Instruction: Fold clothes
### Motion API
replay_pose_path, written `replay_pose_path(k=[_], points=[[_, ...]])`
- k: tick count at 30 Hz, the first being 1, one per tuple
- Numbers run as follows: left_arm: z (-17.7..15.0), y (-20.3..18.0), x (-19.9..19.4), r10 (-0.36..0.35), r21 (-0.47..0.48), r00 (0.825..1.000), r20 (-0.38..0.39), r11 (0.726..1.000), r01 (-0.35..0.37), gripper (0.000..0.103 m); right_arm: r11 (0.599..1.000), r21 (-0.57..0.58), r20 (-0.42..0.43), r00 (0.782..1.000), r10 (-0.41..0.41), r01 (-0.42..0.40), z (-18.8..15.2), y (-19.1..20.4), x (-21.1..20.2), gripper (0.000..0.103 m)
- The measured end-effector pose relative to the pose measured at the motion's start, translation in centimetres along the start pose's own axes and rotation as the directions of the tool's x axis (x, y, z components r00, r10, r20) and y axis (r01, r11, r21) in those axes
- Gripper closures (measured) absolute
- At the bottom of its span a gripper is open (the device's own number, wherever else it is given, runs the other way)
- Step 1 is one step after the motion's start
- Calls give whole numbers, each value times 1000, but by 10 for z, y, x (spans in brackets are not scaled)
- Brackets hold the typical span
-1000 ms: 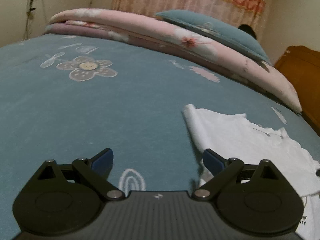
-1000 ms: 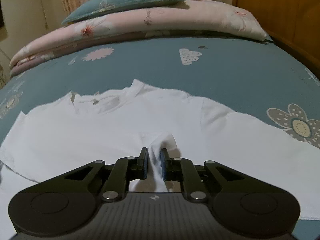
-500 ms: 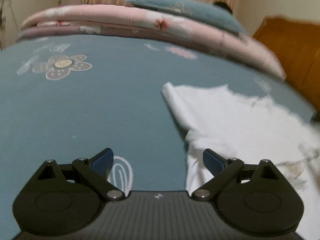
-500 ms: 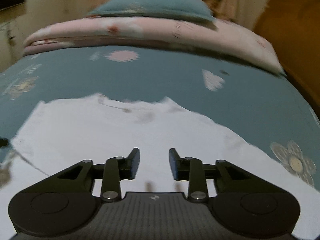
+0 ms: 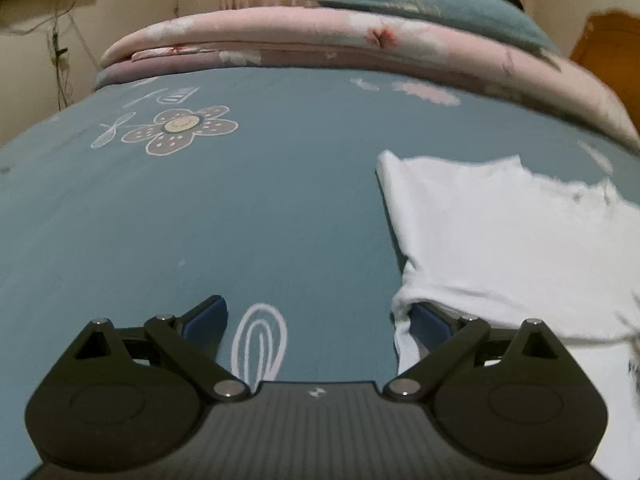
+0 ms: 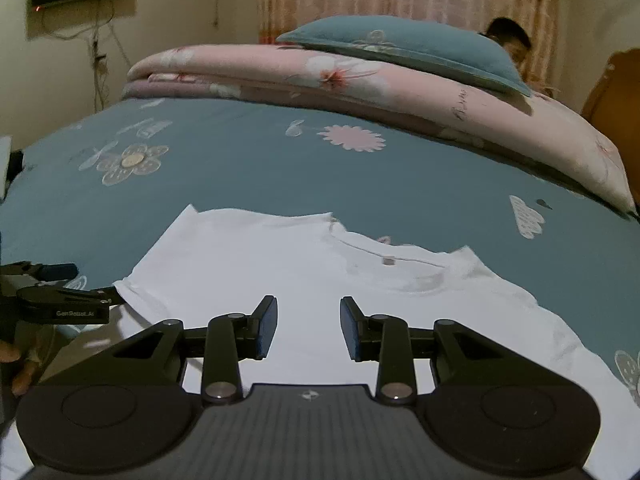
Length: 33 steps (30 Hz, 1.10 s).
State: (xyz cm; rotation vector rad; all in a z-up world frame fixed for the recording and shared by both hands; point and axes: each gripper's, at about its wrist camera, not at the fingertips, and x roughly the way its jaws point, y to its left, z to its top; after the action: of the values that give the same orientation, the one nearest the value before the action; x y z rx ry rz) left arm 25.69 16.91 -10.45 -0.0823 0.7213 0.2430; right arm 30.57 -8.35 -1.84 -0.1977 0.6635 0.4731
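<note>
The right gripper (image 6: 308,330) has its fingers (image 6: 266,328) spread, with nothing between them. A second ago they pinched a small ridge of the white shirt (image 6: 320,272) near its middle; the jaws have just been opening, and that ridge is released and gone from view. The cloth under the fingers now lies smooth. The gripper has also drawn back and risen, so more of the shirt shows beneath it: neckline and label ahead, one sleeve pointing toward the left gripper.

The left gripper (image 5: 320,318) has its fingers (image 5: 206,320) spread wide, as in the earlier frames. Its right finger now sits at the shirt's (image 5: 500,240) sleeve edge, and a fold of white cloth covers the tip; the left finger is over bare bed sheet (image 5: 240,200). No pinch is made there yet.

Judgement: the smoothing or centring pull appears finished, and the shirt lies spread flat on the bed, front side up, ready for a first fold. The left gripper looks placed to take the sleeve edge.

Pose: both grippers point downward at a slant toward the bed, held low over the near side. In the right wrist view the left gripper (image 6: 72,304) shows side-on beside the sleeve, with part of the person's hand (image 6: 20,364) behind it. Folded quilts (image 6: 360,76) and a pillow (image 6: 400,46) lie well apart at the far edge.
</note>
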Motion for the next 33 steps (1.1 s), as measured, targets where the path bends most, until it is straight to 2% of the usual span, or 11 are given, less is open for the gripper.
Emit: replay_pose_path(k=[2, 3, 4, 7, 13, 17, 18, 23, 26, 31, 33], points=[[3, 6, -3, -37, -1, 999, -15, 999, 37, 6, 999, -38, -16, 999, 30, -31, 6, 13, 10, 68], [5, 16, -6, -71, -31, 997, -12, 997, 70, 6, 997, -63, -23, 999, 47, -49, 10, 20, 16, 79], [8, 26, -9, -105, -62, 994, -7, 993, 104, 6, 994, -85, -30, 997, 70, -73, 14, 28, 21, 85], [12, 63, -12, -118, -216, 993, 29, 969, 121, 6, 977, -146, -52, 988, 147, -154, 28, 56, 41, 91], [7, 84, -7, -126, -297, 991, 43, 946, 133, 6, 946, -177, -128, 960, 251, -271, 45, 108, 95, 93], [9, 77, -4, -118, -271, 992, 42, 954, 125, 6, 950, -205, -178, 964, 199, -235, 35, 127, 136, 94], [8, 76, -4, -113, -265, 993, 41, 957, 120, 6, 954, -210, -161, 970, 182, -214, 32, 128, 142, 98], [8, 79, -5, -117, -270, 992, 43, 955, 125, 6, 977, -119, -106, 980, 166, -178, 46, 121, 138, 94], [9, 80, -4, -121, -280, 992, 44, 951, 128, 6, 972, -144, -89, 981, 172, -183, 51, 123, 132, 94], [9, 79, -3, -121, -267, 992, 38, 955, 127, 6, 982, -122, -93, 987, 130, -141, 56, 127, 171, 95], [10, 79, -3, -122, -265, 992, 38, 956, 128, 6, 988, -60, -86, 987, 137, -142, 65, 121, 181, 96]])
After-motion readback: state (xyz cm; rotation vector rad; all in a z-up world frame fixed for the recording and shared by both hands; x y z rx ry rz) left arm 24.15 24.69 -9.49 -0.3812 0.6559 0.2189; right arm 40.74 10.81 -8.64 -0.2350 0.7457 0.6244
